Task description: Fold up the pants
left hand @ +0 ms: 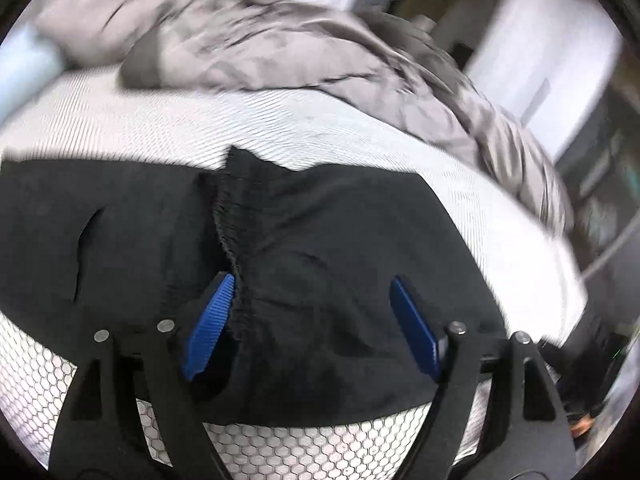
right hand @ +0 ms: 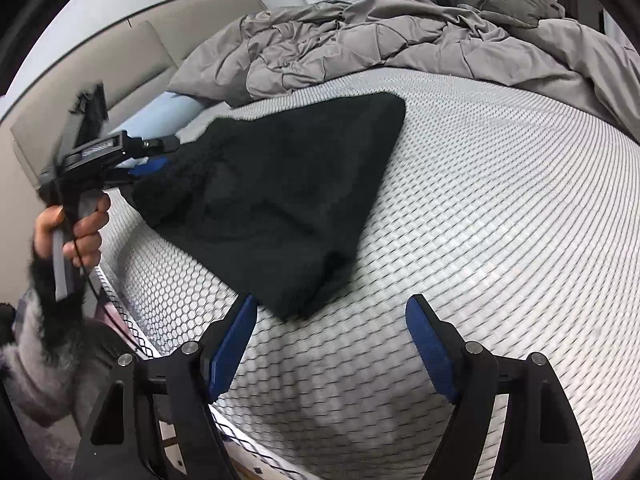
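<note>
1. Left wrist view showed the left claw [left hand: 310, 320] spread apart over the black pants [left hand: 304, 240], gripping nothing.
2. Pants lay folded on the bed [right hand: 500, 200]; right claw [right hand: 332, 344] stood apart, empty, just beside them.
3. Judgement: pinch the gathered waistband squarely, both layers, before the next fold.

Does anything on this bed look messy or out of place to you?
Yes. The black pants lie bunched in a lopsided, triangular heap near the bare mattress edge, not flat. The grey comforter is crumpled in a pile at the far side. Nothing looks torn or spilled.
</note>
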